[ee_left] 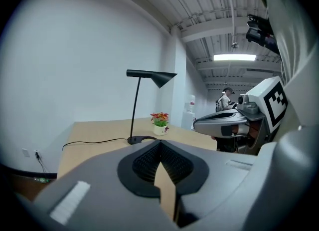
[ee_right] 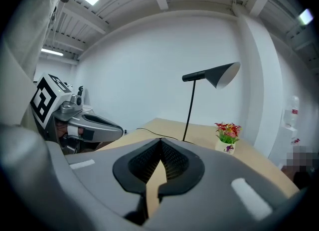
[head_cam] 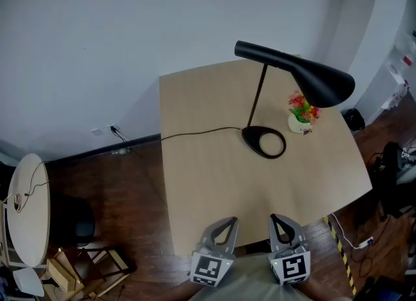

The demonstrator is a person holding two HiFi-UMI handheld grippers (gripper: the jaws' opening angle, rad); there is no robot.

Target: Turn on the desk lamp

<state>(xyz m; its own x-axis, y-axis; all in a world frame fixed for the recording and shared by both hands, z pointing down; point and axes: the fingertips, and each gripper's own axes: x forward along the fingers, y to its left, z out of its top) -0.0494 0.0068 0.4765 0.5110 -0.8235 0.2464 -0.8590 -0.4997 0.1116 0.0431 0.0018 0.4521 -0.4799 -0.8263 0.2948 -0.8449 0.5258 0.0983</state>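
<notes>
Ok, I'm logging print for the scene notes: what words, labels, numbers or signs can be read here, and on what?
Nothing readable.
Cubes on left gripper and right gripper: black-and-white square markers, patterns only.
Red label on bottle: too small to read.
Purple mark on flowerpot: too small to read.
No print on lamp.

A black desk lamp (head_cam: 286, 95) stands upright on its ring base, cone shade angled down, unlit.

Left claw (head_cam: 227, 221), right claw (head_cam: 280, 219): matt grey plastic shells.
Pads (ee_left: 147, 162): black, ribbed.
Lamp (head_cam: 296, 72): matt black, probably painted metal, ahead of both claws.
Table (head_cam: 208, 183): pale smooth wood, faint sheen, beneath the claw tips.
Floor (head_cam: 130, 189): dark wood boards, left of the left claw.
</notes>
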